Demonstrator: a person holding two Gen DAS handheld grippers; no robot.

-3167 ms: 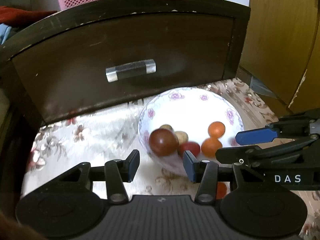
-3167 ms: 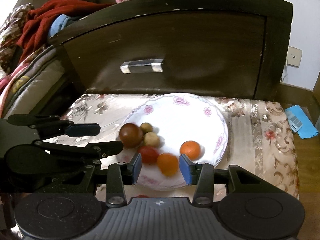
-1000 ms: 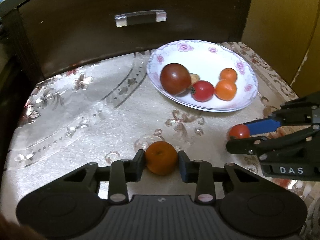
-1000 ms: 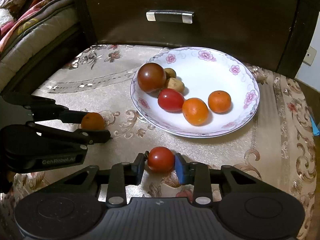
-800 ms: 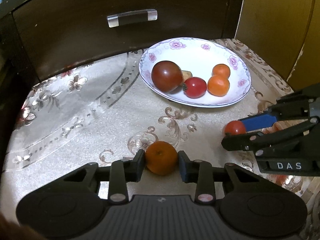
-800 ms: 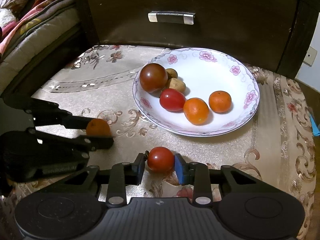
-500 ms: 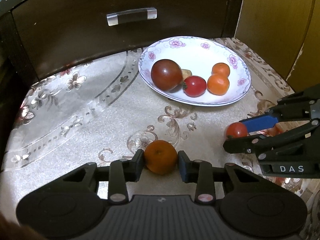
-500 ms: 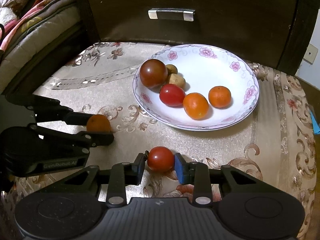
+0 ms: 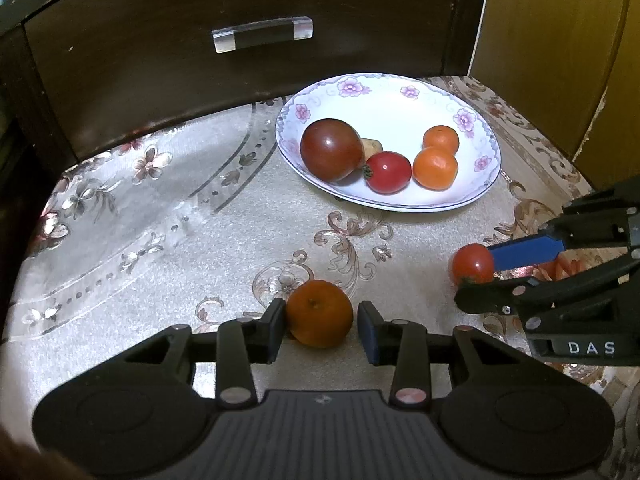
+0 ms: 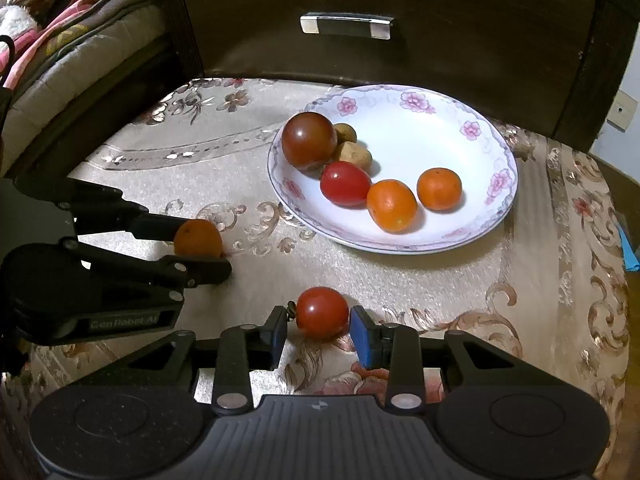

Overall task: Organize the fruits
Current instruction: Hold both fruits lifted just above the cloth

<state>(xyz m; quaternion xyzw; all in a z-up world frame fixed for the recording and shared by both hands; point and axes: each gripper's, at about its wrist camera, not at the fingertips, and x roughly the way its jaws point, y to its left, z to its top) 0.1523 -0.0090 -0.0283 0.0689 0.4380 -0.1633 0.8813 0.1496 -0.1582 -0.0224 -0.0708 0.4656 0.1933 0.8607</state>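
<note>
- Down in the left wrist view, the left gripper (image 9: 322, 330) straddles an orange mandarin (image 9: 319, 313) resting on the floral tablecloth (image 9: 132, 240). Its jaws are opening: the left pad sits against the fruit, while a narrow gap shows at the blue right pad.
- Farther back, the flowered plate (image 9: 468, 92) holds a dark tomato (image 9: 331, 149), a red tomato (image 9: 389, 172) and two small oranges (image 9: 435, 168). At the right edge, the right gripper (image 9: 480, 276) has a small red tomato (image 9: 472, 263) between its fingers.
- Seen from the right wrist view, the right gripper (image 10: 318, 332) brackets the small red tomato (image 10: 322, 312) on the cloth, jaws nearly closed, the blue pad touching it and the dark pad just beside the stem.
- At left, the left gripper (image 10: 200, 250) has the mandarin (image 10: 198, 238) between its fingers. The plate (image 10: 496, 140) also shows two brown nut-like pieces (image 10: 356, 153) behind the dark tomato (image 10: 309, 140), before a dark drawer front (image 10: 400, 20).
</note>
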